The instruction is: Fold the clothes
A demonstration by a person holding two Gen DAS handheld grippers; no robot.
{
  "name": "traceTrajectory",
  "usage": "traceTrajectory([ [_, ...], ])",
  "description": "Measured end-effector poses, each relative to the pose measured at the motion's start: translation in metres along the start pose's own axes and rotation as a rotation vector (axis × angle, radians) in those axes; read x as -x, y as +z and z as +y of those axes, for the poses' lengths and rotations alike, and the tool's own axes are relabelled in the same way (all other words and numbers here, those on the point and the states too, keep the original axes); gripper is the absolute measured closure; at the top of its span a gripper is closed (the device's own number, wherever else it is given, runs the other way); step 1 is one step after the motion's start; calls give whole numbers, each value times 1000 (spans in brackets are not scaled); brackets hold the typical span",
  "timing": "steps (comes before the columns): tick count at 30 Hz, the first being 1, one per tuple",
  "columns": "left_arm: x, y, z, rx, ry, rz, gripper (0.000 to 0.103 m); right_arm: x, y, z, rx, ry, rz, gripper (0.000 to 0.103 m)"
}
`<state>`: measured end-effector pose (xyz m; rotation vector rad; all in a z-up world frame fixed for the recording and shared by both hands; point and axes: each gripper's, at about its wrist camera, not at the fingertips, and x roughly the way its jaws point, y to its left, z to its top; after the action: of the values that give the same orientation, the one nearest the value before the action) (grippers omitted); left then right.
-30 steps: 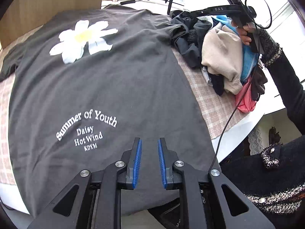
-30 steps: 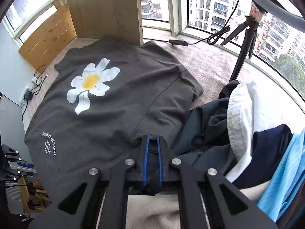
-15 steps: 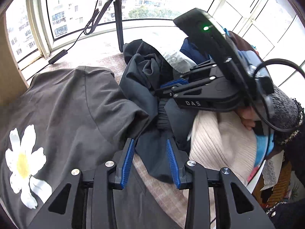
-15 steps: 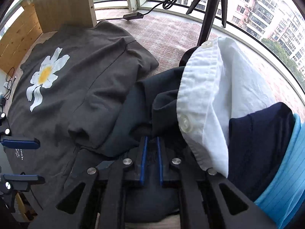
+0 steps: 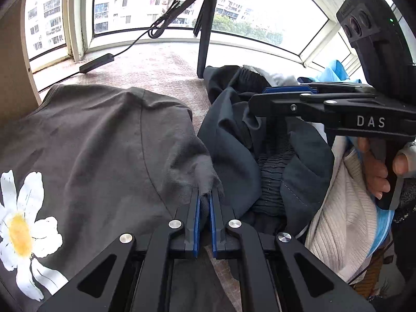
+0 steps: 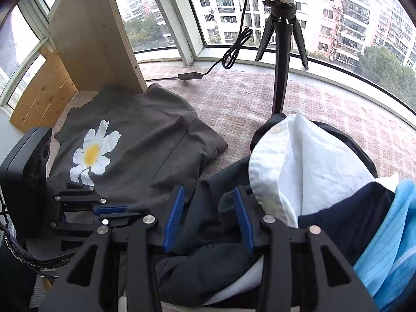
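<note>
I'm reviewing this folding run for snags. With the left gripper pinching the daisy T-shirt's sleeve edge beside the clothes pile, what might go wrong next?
1. The left gripper, closing, pinches only a small tuft of the dark grey daisy-print T-shirt; a pull may slip it free.
2. The dark navy crumpled garment lies against that sleeve and might get dragged along.
3. The right gripper, opening above the pile, sits close by; the two tools may bump.

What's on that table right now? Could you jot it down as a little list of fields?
spread garment: dark grey T-shirt with a daisy print
left gripper: closing on a fold of the T-shirt's sleeve edge
right gripper: opening, dark cloth between its pads
pile beside it: dark jacket, white shirt, blue garment, cream knit
behind: tripod by the window
</note>
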<state>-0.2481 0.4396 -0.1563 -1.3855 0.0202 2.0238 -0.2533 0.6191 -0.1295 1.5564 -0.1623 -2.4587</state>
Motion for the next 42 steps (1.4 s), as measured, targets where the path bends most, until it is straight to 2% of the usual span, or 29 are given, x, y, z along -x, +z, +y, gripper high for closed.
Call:
traceTrajectory([
  [3,21,-4,27,140,-48,-105,98,-21,22,4,-23,-10,15,62],
  [5,33,-19,58,263,-56,-165,97,-34,31,5,-41,-30,24,62],
  [8,26,-43,99,387,69,-129,93,-52,42,10,-15,-28,55,62],
  [11,23,-57,118,431,84,-102,92,-71,51,21,23,10,104,62],
  [14,36,-58,97,315,119,-143,91,-92,57,34,53,64,148,62],
  [16,36,-55,79,217,137,-142,74,-105,60,41,52,112,165,62],
  [17,33,-52,70,169,146,-136,71,-110,61,44,52,131,169,62],
  [21,22,-44,39,-11,179,-107,65,-127,62,53,96,99,178,62],
  [24,-4,-37,41,-44,161,-35,65,-132,63,53,82,113,184,62],
  [26,-11,-35,50,-32,157,-5,78,-121,66,52,59,185,166,62],
  [27,-10,-34,59,7,145,-10,90,-114,68,51,53,221,147,62],
  [28,-7,-34,69,52,129,-20,92,-103,71,51,57,251,114,62],
  [30,2,-35,91,155,94,-52,96,-89,75,49,78,246,63,62],
  [32,7,-37,104,193,97,-55,97,-88,76,45,88,215,62,61],
  [35,11,-41,108,200,98,-53,98,-107,73,39,66,214,125,61],
  [40,5,-44,109,211,89,-46,98,-128,59,45,65,292,242,61],
  [42,4,-45,109,210,80,-40,98,-125,53,51,91,308,254,61],
])
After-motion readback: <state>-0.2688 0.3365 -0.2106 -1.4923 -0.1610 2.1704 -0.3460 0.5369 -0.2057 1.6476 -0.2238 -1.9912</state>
